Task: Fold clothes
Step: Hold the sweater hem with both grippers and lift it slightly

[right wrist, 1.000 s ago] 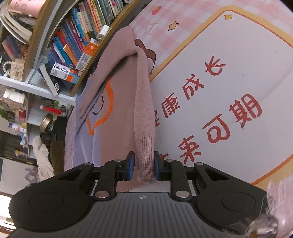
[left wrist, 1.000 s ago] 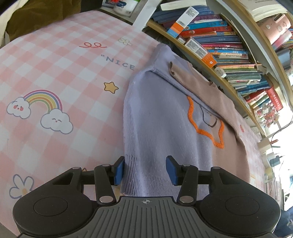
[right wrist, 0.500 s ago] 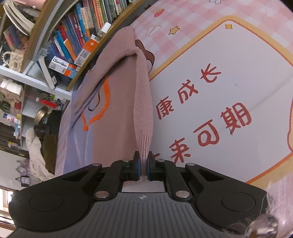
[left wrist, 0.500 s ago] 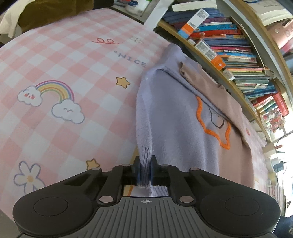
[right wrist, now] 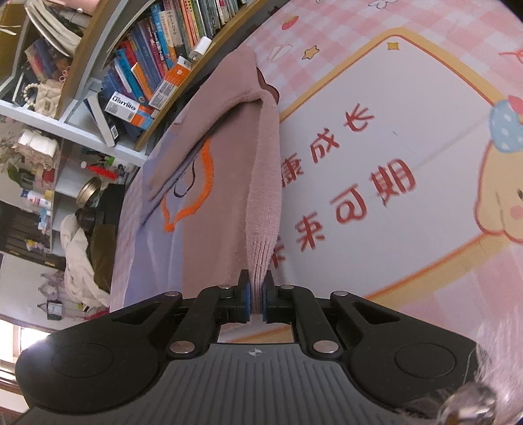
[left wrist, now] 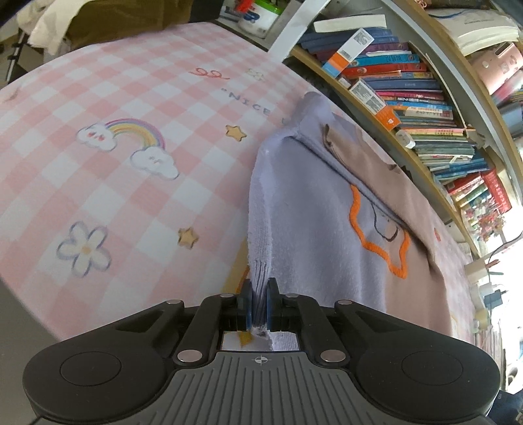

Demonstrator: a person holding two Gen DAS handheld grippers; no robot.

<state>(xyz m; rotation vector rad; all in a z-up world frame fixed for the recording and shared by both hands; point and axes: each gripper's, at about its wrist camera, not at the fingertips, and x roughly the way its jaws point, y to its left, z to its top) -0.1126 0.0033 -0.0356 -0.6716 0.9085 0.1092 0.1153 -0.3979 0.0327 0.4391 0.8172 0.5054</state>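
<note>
A two-tone sweater (left wrist: 320, 222), lavender on one half and dusty pink on the other, with an orange star outline, lies on a pink checked mat (left wrist: 108, 98). My left gripper (left wrist: 260, 302) is shut on the ribbed cuff of the lavender sleeve (left wrist: 260, 229) and holds it lifted off the mat. In the right wrist view my right gripper (right wrist: 255, 299) is shut on the ribbed cuff of the pink sleeve (right wrist: 263, 183), which is lifted and pulled taut; the sweater body (right wrist: 202, 202) lies to its left.
A bookshelf packed with books (left wrist: 408, 85) runs along the far edge of the mat, also in the right wrist view (right wrist: 157, 65). Piled cloth sits beyond the mat's far-left corner (left wrist: 65, 19). The mat carries red Chinese characters (right wrist: 359, 186).
The left gripper shut on the lavender sleeve cuff and lifted it. The right gripper tightened on the pink cuff and raised it, pulling the sleeve taut.
</note>
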